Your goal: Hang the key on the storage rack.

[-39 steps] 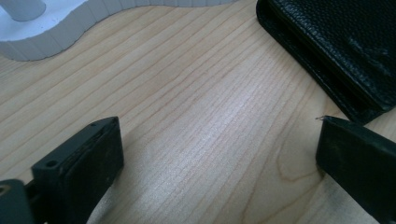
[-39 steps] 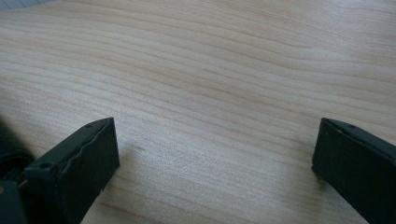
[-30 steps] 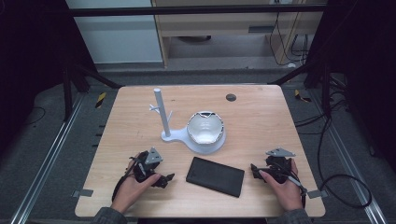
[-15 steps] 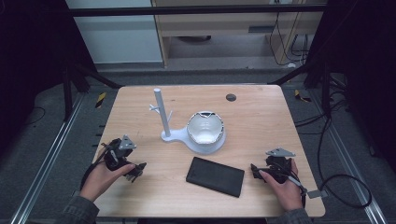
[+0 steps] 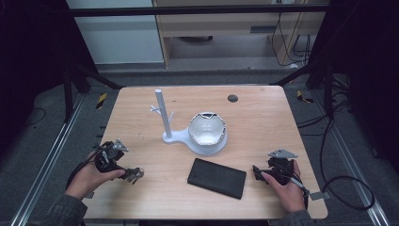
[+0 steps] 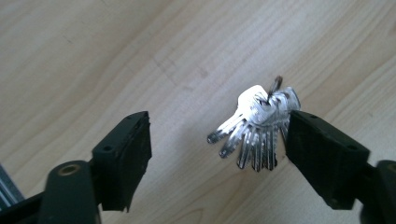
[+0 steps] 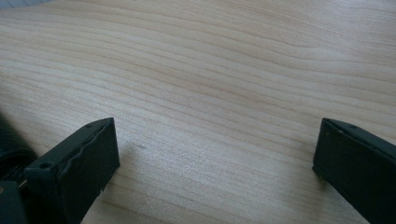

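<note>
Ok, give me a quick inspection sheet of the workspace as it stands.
Surface: light wooden table, bare grain, dark round grommet at the far edge.
Job's things: bunch of silver keys on a ring lying flat between the open jaws of the left gripper.
Clutter: white stand with a post and a bowl; flat black rectangular case.
Grippers: left open; right gripper open over bare wood.
Cables: black cable on the floor at right.
Surroundings: dark frame, cabinet behind.

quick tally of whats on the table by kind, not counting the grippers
bunch of keys: 1
white stand with post and dish: 1
black flat case: 1
small dark round thing near the far edge: 1
total: 4
</note>
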The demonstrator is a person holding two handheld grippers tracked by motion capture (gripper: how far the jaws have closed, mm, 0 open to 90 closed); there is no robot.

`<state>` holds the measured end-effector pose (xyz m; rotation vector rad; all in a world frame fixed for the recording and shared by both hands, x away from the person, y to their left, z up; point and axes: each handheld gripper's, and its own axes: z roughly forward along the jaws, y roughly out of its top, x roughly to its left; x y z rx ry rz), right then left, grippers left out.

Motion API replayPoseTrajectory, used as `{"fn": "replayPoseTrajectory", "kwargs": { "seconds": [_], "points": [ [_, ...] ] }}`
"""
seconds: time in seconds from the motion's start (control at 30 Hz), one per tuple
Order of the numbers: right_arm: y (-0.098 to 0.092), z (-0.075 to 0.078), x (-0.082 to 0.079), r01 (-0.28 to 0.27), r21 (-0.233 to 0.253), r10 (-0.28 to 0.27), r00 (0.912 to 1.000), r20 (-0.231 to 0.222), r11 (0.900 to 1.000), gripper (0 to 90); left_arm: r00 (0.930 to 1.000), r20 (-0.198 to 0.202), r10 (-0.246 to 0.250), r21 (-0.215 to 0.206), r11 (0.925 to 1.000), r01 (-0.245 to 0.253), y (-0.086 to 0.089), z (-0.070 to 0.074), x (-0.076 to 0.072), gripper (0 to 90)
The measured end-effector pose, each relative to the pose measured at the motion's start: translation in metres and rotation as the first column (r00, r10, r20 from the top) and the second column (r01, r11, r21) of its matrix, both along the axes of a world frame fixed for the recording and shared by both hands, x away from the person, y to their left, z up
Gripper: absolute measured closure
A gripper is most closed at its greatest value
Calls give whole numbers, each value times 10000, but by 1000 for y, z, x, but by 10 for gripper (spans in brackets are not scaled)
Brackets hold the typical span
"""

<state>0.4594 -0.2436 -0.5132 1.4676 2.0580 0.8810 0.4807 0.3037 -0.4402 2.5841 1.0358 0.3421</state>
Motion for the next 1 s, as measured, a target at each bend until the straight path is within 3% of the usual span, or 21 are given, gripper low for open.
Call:
{"fn": "replayPoseTrajectory", "kwargs": {
  "seconds": [0.13, 0.23, 0.4, 0.5, 0.7, 1.0],
  "points": [
    [0, 0, 0, -13, 3, 13, 10000, 3, 10000, 4, 9994, -332, -127, 178, 9998, 133, 0, -9, -1, 314],
    [0, 0, 0, -2, 0, 2, 10000, 3, 10000, 4, 9980, -329, -533, 227, 9983, 541, -5, -11, -1, 360],
    [0, 0, 0, -1, 1, 1, 10000, 0, 10000, 4, 9968, -372, -702, 403, 9966, 717, -12, -13, 0, 411],
    [0, 0, 0, 1, 4, -1, 10000, 1, 10000, 4, 9946, -652, -802, 640, 9944, 844, -14, -19, 4, 413],
    [0, 0, 0, 2, 2, -2, 10000, -1, 10000, 4, 9924, -684, -1018, 761, 9913, 1070, -17, -21, 5, 410],
    [0, 0, 0, 0, 2, 0, 10000, 0, 10000, 4, 9906, -888, -1038, 357, 9936, 1073, -15, -25, 9, 402]
  ]
}}
